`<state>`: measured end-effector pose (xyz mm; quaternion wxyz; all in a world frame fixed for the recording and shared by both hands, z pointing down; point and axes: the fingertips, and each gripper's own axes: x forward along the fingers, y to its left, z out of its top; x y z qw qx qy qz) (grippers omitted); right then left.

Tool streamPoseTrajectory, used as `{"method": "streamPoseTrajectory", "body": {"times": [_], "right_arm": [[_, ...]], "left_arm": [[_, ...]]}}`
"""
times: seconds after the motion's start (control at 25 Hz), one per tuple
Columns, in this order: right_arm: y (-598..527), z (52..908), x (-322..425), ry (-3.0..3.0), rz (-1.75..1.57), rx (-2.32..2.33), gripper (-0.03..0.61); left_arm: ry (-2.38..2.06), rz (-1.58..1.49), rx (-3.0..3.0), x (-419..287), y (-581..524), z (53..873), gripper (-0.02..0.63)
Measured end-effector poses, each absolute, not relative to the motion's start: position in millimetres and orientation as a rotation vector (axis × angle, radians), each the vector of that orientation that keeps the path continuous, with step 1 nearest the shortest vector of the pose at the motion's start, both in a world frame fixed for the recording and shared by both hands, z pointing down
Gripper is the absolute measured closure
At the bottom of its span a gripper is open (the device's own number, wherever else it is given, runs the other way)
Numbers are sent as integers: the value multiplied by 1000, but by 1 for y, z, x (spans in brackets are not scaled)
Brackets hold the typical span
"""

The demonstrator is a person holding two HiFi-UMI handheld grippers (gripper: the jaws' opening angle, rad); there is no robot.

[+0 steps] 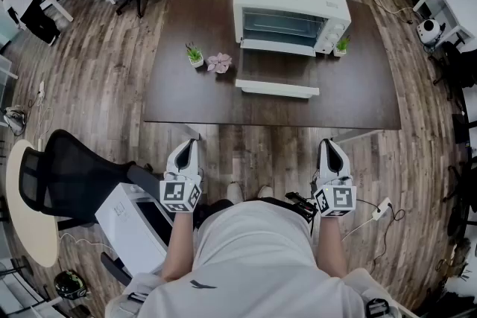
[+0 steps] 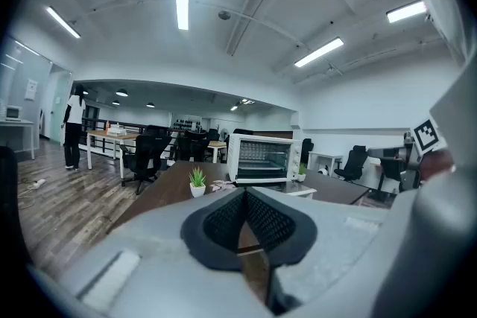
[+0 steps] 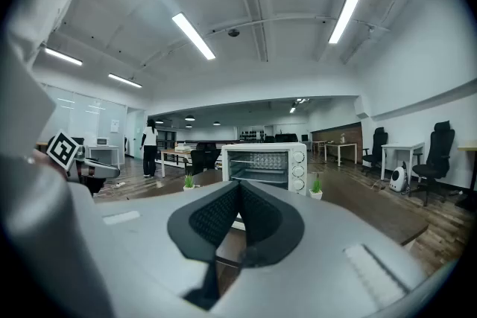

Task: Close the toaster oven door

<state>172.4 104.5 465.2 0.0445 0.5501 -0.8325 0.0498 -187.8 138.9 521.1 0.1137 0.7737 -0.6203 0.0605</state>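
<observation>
A white toaster oven (image 1: pixel 291 9) stands at the far side of the dark table (image 1: pixel 179 97), with its door (image 1: pixel 277 88) folded down flat toward me and the chamber exposed. It also shows ahead in the left gripper view as toaster oven (image 2: pixel 262 158) and in the right gripper view as toaster oven (image 3: pixel 264 164). My left gripper (image 1: pixel 185 153) hovers short of the table's near edge, jaws shut and empty. My right gripper (image 1: pixel 332 153) is level with it on the right, also shut on nothing. Both are well short of the door.
Two small potted plants (image 1: pixel 195 55) and a pink flower (image 1: pixel 219 63) sit left of the oven, another plant (image 1: pixel 342 45) at its right. A black office chair (image 1: pixel 63 179) and a white box (image 1: pixel 134 223) stand at my left. A person (image 2: pixel 73 130) stands far off.
</observation>
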Motion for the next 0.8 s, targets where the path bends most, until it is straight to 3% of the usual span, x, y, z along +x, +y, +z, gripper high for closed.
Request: {"method": "streamPoseTrajectory", "body": {"times": [0.8], "right_arm": [[100,463,155,-2540,173,1732,575]], "left_arm": [[-1782,161,2271,-205,140,527,609]]}}
